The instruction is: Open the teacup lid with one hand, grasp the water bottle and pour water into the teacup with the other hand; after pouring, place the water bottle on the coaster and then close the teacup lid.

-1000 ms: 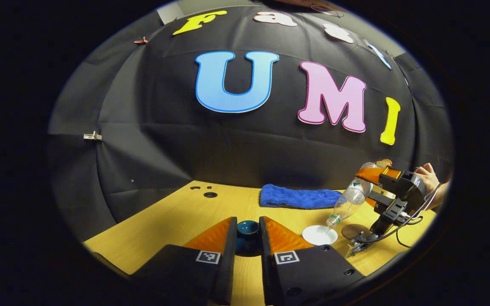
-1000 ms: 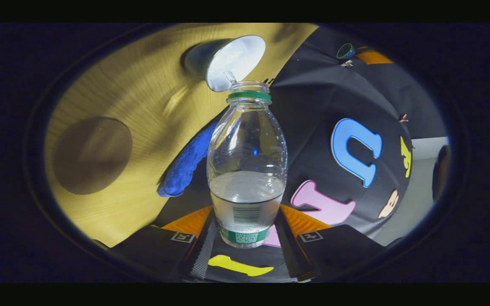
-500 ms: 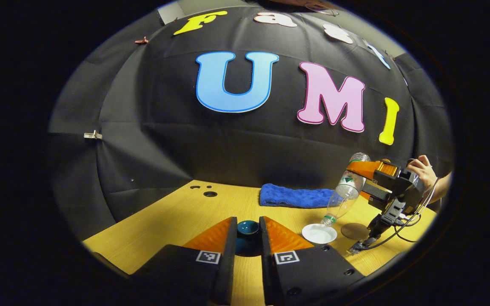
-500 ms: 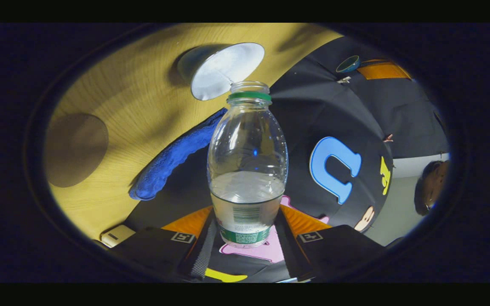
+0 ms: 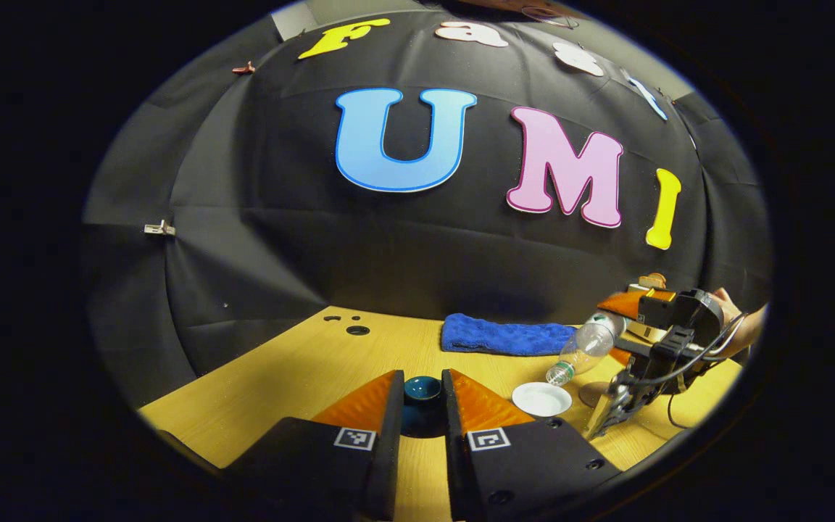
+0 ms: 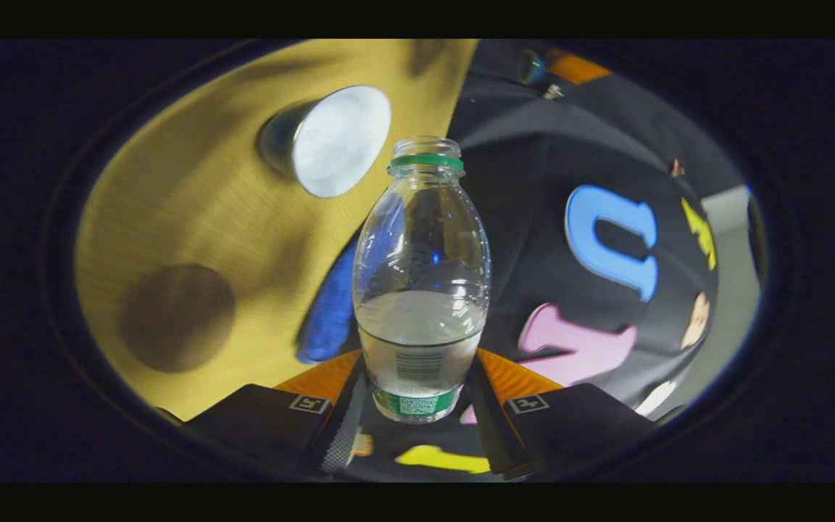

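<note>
Lowered since before, right hand-held gripper [image 6: 421, 395] clamps bottle [image 6: 421, 290]; left hand-held gripper [image 5: 422, 406] clamps lid [image 5: 422, 391].

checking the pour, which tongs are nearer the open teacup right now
Right. The right tongs hold the water bottle tilted just above and beside the teacup; the left tongs sit off to its side, gripping the lid.

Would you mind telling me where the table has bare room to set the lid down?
Bare wood lies left of the lid, out to the two holes, and between the lid and the towel. It is crowded on the right, where cup, coaster, tilted bottle and right gripper sit close together.
</note>
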